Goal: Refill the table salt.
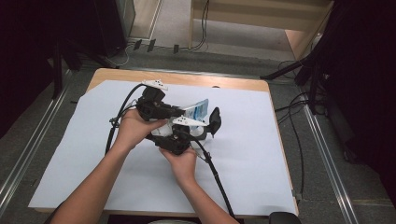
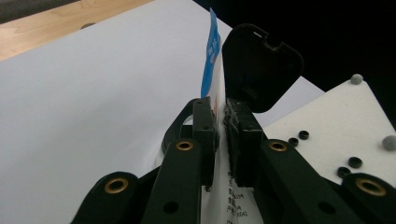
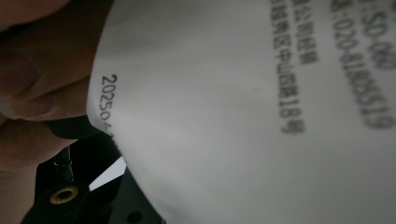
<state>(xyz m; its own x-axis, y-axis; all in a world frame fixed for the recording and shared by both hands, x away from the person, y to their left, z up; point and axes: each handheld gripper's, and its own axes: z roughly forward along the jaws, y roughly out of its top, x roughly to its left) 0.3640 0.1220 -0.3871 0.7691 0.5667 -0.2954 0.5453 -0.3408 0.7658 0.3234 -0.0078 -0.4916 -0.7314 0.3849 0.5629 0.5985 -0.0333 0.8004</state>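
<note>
Looking down from the high view, we see a wooden table [image 1: 224, 82] covered by a large white paper sheet [image 1: 247, 154], and near the middle of that sheet two hands hold the black grippers close together around a thin white packet with a blue printed end [image 1: 198, 110]. Our left gripper [image 1: 180, 111] lies just beyond the right gripper [image 1: 205, 133] on the sheet, and the packet's blue end rises between them. In the left gripper view the two black jaws stand pressed against the packet [image 2: 212, 74] from both sides, so the left gripper clamps it, with the packet standing edge-on above the white sheet [image 2: 93, 102]. Just beside it a black rounded jaw of the other gripper [image 2: 261, 65] rises. In the right gripper view the packet's white face with dark printed characters [image 3: 243, 121] sits very near the camera, fingers [image 3: 28, 102] beside it; whether the right gripper grips we cannot tell.
</note>
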